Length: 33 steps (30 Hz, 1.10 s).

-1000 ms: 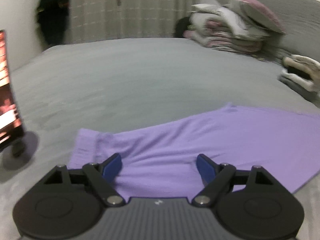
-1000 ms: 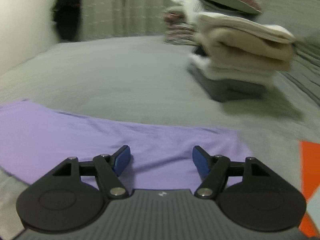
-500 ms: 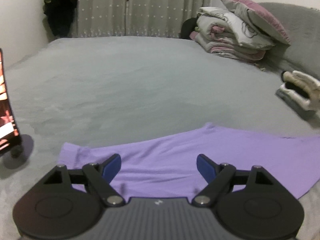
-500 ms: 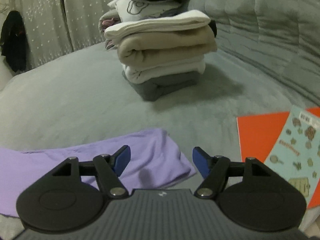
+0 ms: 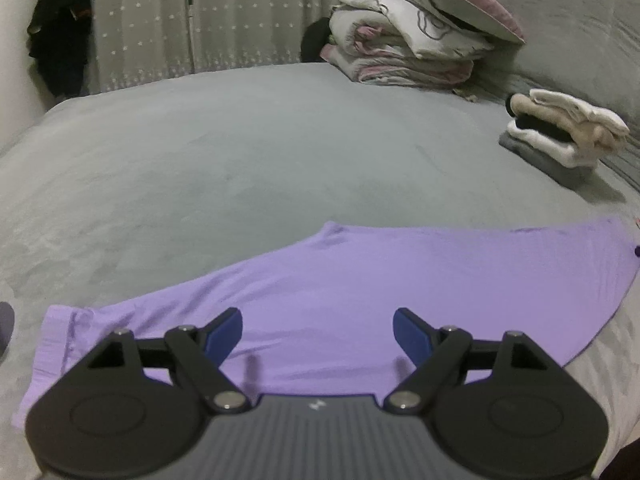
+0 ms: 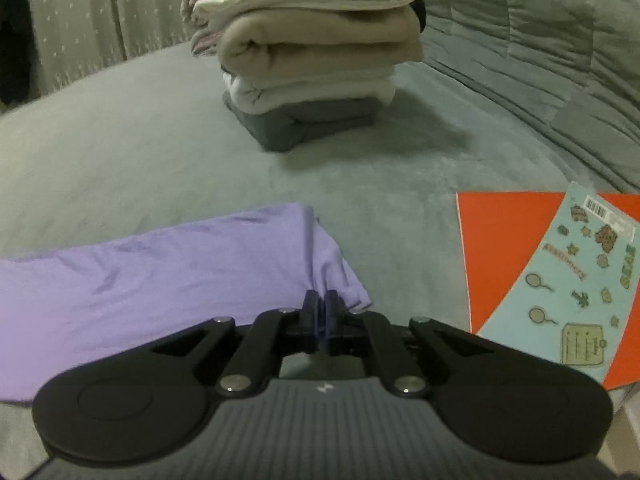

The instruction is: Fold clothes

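A grey bedspread (image 5: 248, 168) fills both views, with dotted curtains (image 5: 200, 12) across the top and a stack of folded clothes (image 6: 316, 60) in the upper middle of the right wrist view. The purple garment (image 5: 360, 292) lies flat on it as 1 long band, its long axis running across the frame from lower left to the right edge in the left wrist view. In the right wrist view its end (image 6: 328, 264) sits at lower centre, just ahead of the right gripper (image 6: 320, 312), whose 2 jaws are closing, nearly together, with a ridge of purple cloth rising into them; the pads seem to pinch that edge, though the contact is partly hidden. The left gripper (image 5: 318, 332) has its jaws spread wide and holds nothing; cloth lies beneath and just ahead of it, the cuffed end (image 5: 60, 332) off at lower left. Judged from this, each hand is nearest 1 end of the band, so the fold likely turns on bringing one end over along that axis. An orange book (image 6: 504, 256) lies at lower right, apart from the cloth.
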{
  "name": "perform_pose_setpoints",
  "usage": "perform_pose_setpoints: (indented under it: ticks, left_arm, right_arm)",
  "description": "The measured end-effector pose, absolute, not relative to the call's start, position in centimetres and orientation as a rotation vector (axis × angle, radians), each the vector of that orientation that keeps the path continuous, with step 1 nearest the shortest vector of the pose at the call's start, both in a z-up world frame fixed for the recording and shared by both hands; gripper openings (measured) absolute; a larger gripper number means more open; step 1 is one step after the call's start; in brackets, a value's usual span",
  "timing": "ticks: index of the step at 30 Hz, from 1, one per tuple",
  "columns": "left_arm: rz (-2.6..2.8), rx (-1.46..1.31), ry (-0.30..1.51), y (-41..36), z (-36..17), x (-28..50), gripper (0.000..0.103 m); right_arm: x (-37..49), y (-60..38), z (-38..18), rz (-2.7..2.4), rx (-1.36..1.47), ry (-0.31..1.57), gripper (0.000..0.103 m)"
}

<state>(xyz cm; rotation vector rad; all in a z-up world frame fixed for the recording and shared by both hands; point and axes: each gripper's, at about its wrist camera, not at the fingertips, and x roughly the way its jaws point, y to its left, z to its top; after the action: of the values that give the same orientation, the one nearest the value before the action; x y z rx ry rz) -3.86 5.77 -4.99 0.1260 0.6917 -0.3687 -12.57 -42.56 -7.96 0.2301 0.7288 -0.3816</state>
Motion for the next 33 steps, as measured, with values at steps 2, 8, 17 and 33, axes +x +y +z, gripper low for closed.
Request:
perform_pose_setpoints:
  ticks: [2,8,17,33]
  left_arm:
    - [-0.372,0.131,0.692,5.7,-4.9,-4.0,0.084]
    - [-0.380,0.126,0.688,5.2,-4.7,-4.1,0.084]
    - [-0.387,0.169,0.689,4.1,-4.9,-4.4,0.084]
    - [-0.512,0.041,0.768,3.8,-4.5,-3.8,0.088]
  right_arm:
    - [-13.0,-43.2,-7.5,-0.378,0.286,0.700,0.017]
    - [-13.2,-43.6,-7.3,-0.370,0.323,0.680,0.050]
    - [-11.5,-41.5,-9.1,-0.403,0.194,0.686,0.042]
    - [-10.4,-39.0,-6.0,-0.348,0.233,0.611,0.005]
